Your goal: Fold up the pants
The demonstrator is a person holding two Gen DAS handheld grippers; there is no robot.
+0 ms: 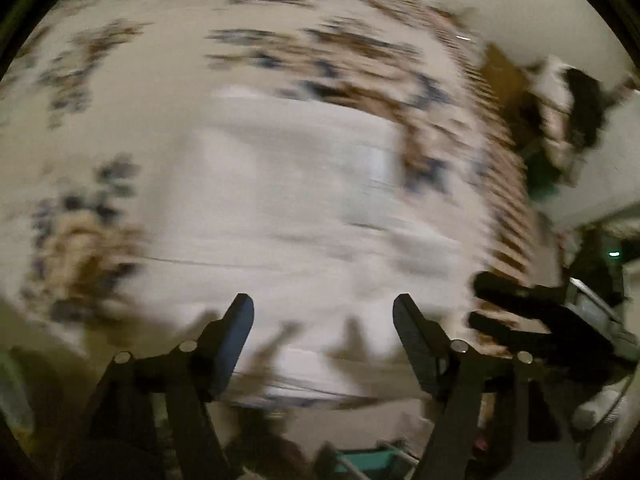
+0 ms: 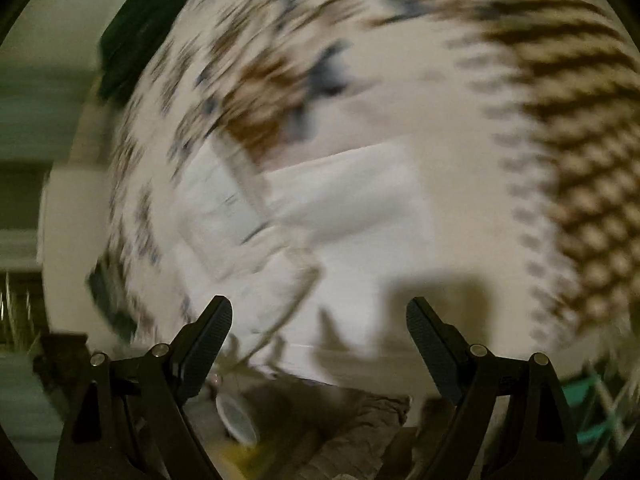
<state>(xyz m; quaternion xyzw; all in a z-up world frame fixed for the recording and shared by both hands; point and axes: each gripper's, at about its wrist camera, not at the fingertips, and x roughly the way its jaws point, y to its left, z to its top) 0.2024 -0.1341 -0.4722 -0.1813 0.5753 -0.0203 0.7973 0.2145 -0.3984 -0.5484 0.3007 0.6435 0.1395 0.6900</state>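
White pants [image 1: 288, 208] lie folded in a pale block on a patterned bedspread [image 1: 132, 52], both views badly blurred. Left hand-held gripper [image 1: 323, 320] and right hand-held gripper [image 2: 319, 322] hover over the near edge, jaws spread wide, grasping nothing

The left tool [image 1: 323, 314] has its 2 fingers spread wide apart, with nothing between them. Its left finger [image 1: 236, 332] and right finger [image 1: 416, 336] both angle outward from their black linkages at the bottom of the left wrist view. The right tool [image 2: 319, 320] is likewise spread wide, its ribbed pads [image 2: 430, 340] facing each other across a bare gap. In the left wrist view, the right tool [image 1: 520, 316] shows at the right edge as a dark blurred shape, near the left tool and pointing leftward. Both views are motion-blurred.
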